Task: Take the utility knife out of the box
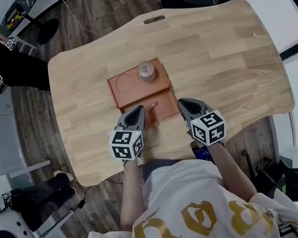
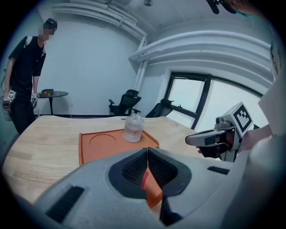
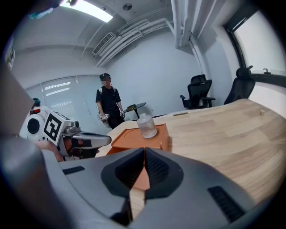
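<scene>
The person's white shirt fills the near edge. Past it, the left gripper and right gripper point forward over the wooden table. Each has its jaws pressed together with nothing between them. Between their tips sits the near, lower section of the orange box. A small slim thing lies there, apparently the utility knife. A clear jar stands on the box's top.

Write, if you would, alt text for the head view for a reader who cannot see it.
Seen from above, a person at a light wooden table holds the left gripper and right gripper, claws shut, either side of the near end of an orange box. A clear jar stands on the box.
</scene>
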The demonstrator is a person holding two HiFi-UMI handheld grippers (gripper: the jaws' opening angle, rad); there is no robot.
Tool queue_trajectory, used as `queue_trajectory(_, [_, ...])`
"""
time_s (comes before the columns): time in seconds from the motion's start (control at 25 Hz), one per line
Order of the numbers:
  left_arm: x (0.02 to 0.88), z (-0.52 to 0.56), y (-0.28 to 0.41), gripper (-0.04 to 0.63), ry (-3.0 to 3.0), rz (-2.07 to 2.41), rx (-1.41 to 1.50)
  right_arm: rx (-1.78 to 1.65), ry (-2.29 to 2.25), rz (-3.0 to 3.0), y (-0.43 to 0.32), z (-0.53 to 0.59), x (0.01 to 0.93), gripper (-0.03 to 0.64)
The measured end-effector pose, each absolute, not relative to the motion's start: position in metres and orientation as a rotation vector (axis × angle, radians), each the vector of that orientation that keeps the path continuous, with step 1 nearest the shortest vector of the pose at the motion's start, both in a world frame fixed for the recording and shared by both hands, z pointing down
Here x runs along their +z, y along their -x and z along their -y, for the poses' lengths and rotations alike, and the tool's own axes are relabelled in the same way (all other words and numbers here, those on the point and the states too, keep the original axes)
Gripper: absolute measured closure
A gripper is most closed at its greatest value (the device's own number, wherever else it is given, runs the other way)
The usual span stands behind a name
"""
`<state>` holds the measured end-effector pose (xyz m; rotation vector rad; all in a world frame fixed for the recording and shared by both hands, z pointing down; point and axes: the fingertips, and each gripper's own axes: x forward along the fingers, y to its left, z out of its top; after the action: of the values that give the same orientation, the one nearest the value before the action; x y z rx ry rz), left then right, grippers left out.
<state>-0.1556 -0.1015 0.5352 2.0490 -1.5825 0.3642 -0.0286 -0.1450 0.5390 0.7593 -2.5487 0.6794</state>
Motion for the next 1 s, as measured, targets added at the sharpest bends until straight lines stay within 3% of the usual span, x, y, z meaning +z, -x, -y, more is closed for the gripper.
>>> queue_trajectory(1.0, [0.619, 0.119, 0.137, 0.583, -2.045, 1.318, 0.785, 0.792, -0.874, 2.433, 0.002, 0.158, 0.588, 0.604])
